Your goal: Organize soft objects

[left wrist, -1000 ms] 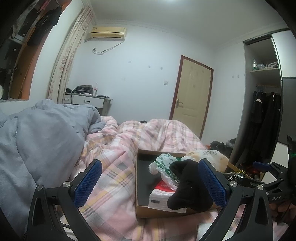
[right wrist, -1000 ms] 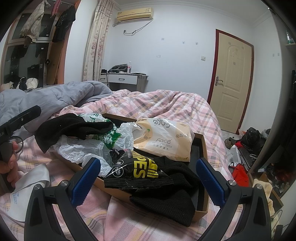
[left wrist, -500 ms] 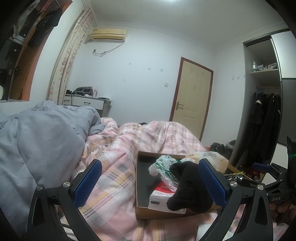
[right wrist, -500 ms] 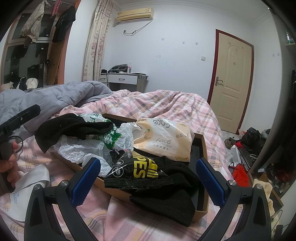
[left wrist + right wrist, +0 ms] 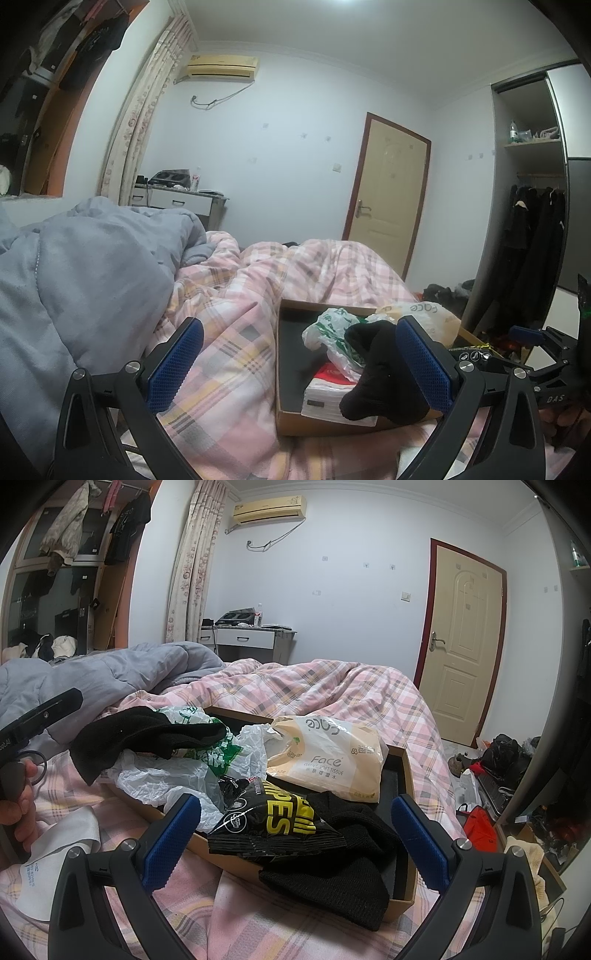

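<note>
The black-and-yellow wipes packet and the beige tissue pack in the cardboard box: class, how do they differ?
The glossy black wipes packet with yellow lettering is dark; the beige plastic soft-tissue pack is pale with thin grey lettering. The wipes packet looks flatter, the tissue pack plumper. The wipes packet lies nearer the right gripper, partly on black knitwear. Both are soft plastic packs in the cardboard box.

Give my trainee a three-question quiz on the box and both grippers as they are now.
1. True or false: the right gripper grips the black wipes packet.
2. Which pack lies at the far end of the cardboard box: A tissue pack, B shoe, C book?
3. Fill in: the black knit cloth hangs over the box's ____ rim.

Key: 1 false, its fingers are spread; 2 A; 3 near. The left gripper is open too.
</note>
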Demonstrator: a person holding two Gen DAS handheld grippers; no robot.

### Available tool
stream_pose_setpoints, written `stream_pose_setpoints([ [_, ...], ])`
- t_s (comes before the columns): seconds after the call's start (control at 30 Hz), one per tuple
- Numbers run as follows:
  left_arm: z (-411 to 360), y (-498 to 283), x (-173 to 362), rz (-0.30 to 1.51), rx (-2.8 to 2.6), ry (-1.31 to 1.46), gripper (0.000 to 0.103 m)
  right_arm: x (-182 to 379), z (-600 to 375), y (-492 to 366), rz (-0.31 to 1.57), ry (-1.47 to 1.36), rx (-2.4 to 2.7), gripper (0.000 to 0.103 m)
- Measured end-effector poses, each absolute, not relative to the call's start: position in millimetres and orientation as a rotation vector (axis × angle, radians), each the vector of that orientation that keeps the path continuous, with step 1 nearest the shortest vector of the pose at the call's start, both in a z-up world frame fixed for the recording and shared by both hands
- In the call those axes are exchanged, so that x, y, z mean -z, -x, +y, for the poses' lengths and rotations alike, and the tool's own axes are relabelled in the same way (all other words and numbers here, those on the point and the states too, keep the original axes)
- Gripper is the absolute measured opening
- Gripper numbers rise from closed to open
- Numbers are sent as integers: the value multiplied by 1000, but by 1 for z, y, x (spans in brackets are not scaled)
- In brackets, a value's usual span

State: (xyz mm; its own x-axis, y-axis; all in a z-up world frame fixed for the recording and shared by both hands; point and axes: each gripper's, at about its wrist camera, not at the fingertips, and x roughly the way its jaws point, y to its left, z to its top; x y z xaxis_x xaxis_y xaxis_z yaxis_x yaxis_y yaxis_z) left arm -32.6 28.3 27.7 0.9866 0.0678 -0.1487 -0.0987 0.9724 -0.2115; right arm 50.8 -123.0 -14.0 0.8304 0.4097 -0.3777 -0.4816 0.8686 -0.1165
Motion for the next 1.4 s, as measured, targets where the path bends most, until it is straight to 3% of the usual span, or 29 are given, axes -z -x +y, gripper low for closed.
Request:
stream_pose_setpoints([
  [1.4,21,33,-29,139,-62,183,103,14,-122,-50,351,213,-475,102],
])
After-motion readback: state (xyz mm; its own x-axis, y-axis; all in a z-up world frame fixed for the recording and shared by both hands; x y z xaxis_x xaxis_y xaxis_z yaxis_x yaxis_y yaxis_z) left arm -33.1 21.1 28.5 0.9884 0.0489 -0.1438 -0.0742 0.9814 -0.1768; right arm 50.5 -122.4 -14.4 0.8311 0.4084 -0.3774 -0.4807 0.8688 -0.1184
